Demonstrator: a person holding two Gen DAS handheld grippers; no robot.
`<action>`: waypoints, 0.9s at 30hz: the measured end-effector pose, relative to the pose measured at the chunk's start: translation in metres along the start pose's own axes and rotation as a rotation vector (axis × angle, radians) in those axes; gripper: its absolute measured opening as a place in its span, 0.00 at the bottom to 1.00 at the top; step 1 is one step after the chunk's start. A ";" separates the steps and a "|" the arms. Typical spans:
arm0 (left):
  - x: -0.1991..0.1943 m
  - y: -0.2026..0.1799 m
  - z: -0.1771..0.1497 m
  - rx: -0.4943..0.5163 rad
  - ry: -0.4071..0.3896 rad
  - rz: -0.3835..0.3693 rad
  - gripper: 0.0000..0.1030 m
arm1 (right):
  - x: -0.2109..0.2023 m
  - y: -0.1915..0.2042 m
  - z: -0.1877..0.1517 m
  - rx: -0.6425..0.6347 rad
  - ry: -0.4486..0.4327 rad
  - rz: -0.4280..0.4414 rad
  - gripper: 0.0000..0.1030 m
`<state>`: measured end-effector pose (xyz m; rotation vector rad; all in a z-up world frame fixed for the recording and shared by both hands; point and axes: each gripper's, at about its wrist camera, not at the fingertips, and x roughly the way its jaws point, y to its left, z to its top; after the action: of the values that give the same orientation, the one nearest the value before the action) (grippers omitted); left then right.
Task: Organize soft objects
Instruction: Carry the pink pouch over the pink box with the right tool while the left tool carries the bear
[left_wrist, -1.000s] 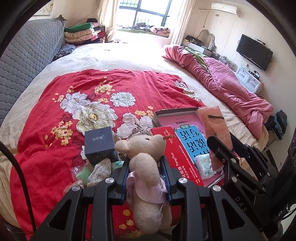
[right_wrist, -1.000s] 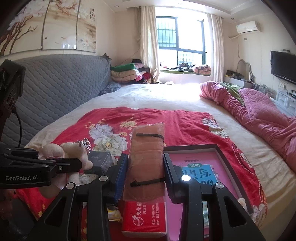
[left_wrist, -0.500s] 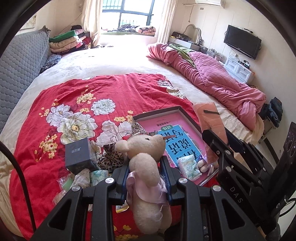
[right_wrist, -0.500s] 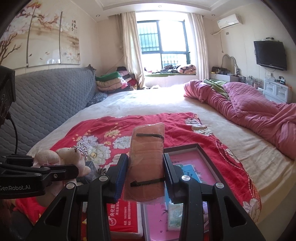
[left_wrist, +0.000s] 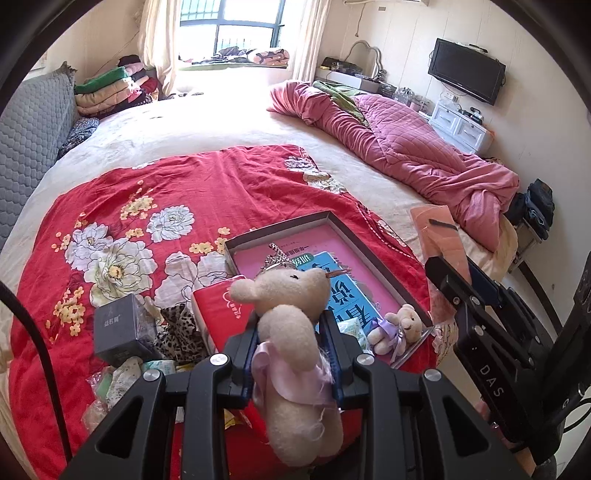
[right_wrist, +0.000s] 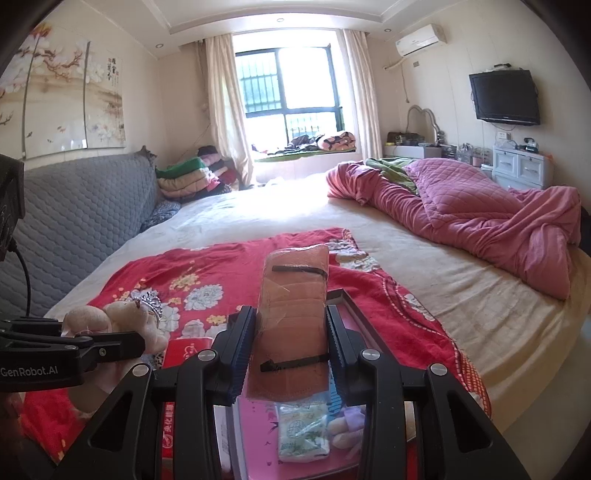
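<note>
My left gripper (left_wrist: 291, 332) is shut on a cream teddy bear (left_wrist: 291, 325) with a pink bow and a small tiara, held above the red floral bedspread (left_wrist: 166, 206). My right gripper (right_wrist: 290, 332) is shut on a wrapped orange cloth pack (right_wrist: 293, 314) with black bands; it also shows in the left wrist view (left_wrist: 441, 236). Below lies a dark-rimmed box tray (left_wrist: 373, 254) with a pink and blue book, a small bear with a purple bow (left_wrist: 397, 326) and a tissue packet (right_wrist: 303, 434).
On the bedspread lie a red tissue box (left_wrist: 218, 314), a dark cube box (left_wrist: 116, 328), a leopard-print cloth (left_wrist: 179, 332) and crumpled wrappers (left_wrist: 114, 380). A pink quilt (left_wrist: 406, 147) lies at the right. A grey headboard (right_wrist: 74, 221) stands at the left.
Both grippers have risen and drifted right while holding their loads. The tray now lies under them and the small bear has come into view.
</note>
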<state>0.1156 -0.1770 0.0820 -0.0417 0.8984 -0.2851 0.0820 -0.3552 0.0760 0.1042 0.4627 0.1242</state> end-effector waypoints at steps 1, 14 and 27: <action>0.004 -0.004 0.000 0.008 0.006 -0.004 0.30 | 0.000 -0.004 0.000 0.002 -0.002 -0.011 0.37; 0.049 -0.027 0.001 0.040 0.081 -0.026 0.30 | 0.004 -0.036 -0.010 0.032 0.028 -0.068 0.37; 0.094 -0.035 -0.007 0.041 0.204 -0.058 0.30 | 0.023 -0.048 -0.027 0.057 0.106 -0.051 0.37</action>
<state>0.1577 -0.2352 0.0113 -0.0003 1.0950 -0.3662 0.0950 -0.3973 0.0354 0.1417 0.5743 0.0665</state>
